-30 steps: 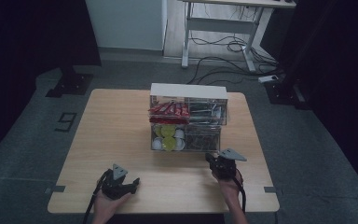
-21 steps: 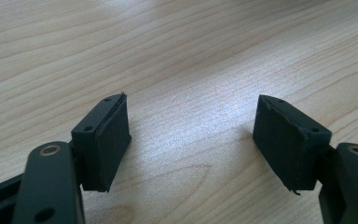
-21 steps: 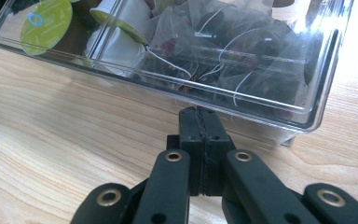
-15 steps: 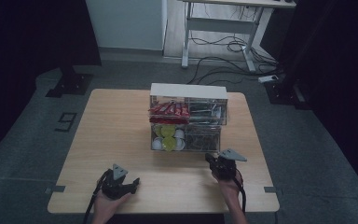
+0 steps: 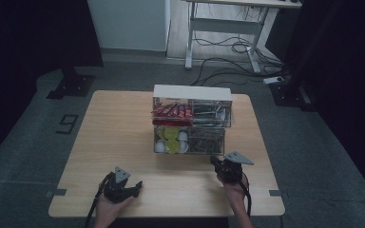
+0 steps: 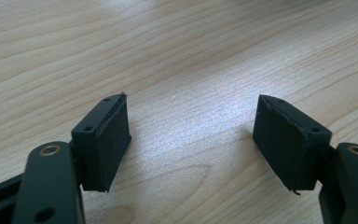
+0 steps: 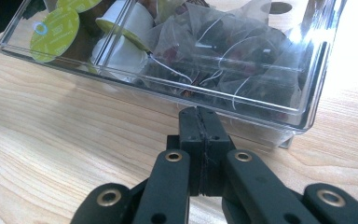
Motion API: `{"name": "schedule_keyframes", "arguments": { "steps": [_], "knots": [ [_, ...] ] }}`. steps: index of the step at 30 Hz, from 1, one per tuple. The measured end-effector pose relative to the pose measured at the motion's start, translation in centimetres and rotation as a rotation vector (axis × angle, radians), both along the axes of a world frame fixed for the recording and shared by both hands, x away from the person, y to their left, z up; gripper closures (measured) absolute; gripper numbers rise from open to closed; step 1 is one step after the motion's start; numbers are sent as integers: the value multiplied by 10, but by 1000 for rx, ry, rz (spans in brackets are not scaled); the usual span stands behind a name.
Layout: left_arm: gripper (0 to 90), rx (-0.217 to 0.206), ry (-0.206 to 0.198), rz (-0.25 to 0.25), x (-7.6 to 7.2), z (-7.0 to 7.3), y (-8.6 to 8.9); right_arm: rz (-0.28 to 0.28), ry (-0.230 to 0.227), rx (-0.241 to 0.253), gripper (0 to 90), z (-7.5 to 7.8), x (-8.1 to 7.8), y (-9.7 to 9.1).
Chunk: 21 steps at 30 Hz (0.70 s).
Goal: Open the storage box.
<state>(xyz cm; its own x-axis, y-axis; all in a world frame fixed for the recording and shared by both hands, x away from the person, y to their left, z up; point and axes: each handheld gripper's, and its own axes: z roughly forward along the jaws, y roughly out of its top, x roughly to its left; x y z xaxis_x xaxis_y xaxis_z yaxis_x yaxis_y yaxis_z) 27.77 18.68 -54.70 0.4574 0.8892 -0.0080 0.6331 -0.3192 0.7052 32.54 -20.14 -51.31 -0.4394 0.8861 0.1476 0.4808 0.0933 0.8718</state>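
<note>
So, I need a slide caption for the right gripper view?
Shut right claw poised at the front edge of a clear organizer drawer holding coffee pods and tea bags.

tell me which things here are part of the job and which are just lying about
Part of the job:
- clear organizer, its lower tray by the right gripper
- coffee pods
- tea bags
- left gripper, open over the table

Just around:
- red packets in the upper tier
- desk behind
- floor cables

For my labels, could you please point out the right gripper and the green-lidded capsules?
right gripper [image 7: 199, 122]: right gripper view, tips of its shut jaws.
green-lidded capsules [image 7: 55, 29]: right gripper view, one capsule's green lid.
</note>
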Motion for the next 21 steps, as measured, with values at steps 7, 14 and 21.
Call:
{"name": "schedule_keyframes", "arguments": {
  "steps": [7, 14, 21],
  "knots": [
    [270, 0, 0, 0, 0, 0, 0, 4, -5, 5, 892, 3, -2, -1],
    [270, 0, 0, 0, 0, 0, 0, 1, -12, 5, 891, 4, -4, 0],
    [270, 0, 0, 0, 0, 0, 0, -9, -32, 20, 891, 8, -5, -2]
  ]
}}
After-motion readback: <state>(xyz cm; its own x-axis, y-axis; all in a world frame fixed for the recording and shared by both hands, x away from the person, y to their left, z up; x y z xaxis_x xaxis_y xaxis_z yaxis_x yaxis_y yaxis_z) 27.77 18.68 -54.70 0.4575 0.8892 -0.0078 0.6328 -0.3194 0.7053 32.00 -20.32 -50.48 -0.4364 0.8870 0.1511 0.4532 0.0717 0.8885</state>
